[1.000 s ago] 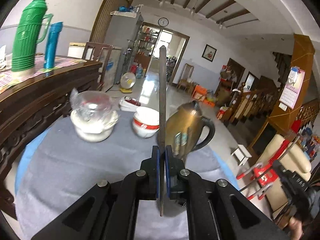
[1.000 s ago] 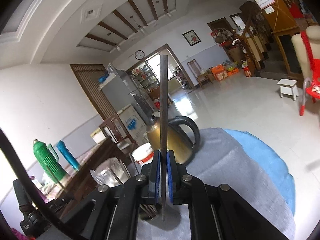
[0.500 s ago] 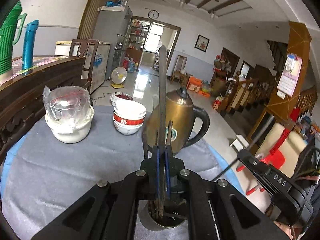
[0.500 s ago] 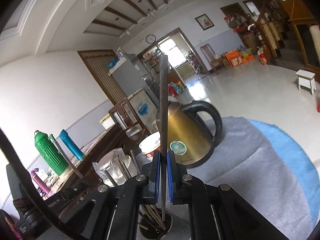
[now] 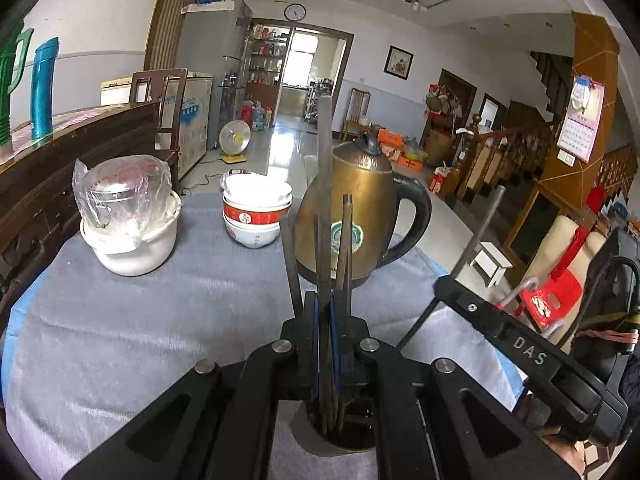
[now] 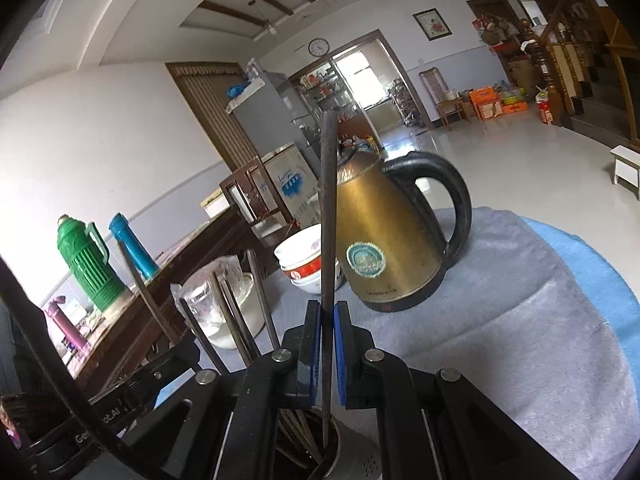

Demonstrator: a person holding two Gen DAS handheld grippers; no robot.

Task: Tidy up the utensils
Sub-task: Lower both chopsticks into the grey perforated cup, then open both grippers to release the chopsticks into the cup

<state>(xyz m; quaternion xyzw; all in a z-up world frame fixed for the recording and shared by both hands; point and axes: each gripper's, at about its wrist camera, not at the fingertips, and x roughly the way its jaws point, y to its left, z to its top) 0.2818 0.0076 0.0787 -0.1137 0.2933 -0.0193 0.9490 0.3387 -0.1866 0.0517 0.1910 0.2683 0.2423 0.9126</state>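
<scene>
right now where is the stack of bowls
In the left wrist view the stack of red-and-white bowls sits on the grey tablecloth towards the far edge, between the plastic-wrapped white pot on its left and the brass kettle on its right.

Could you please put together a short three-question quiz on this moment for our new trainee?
1. True or false: the left gripper is shut on a chopstick.
2. The lower tip of the right gripper's chopstick is: A) lying on the grey cloth; B) at the mouth of the metal holder; C) inside the kettle.
3. Fill in: left of the kettle in the left wrist view, stacked ____ stand on the cloth.

Key: 1 true; 2 B; 3 bowls.
</scene>
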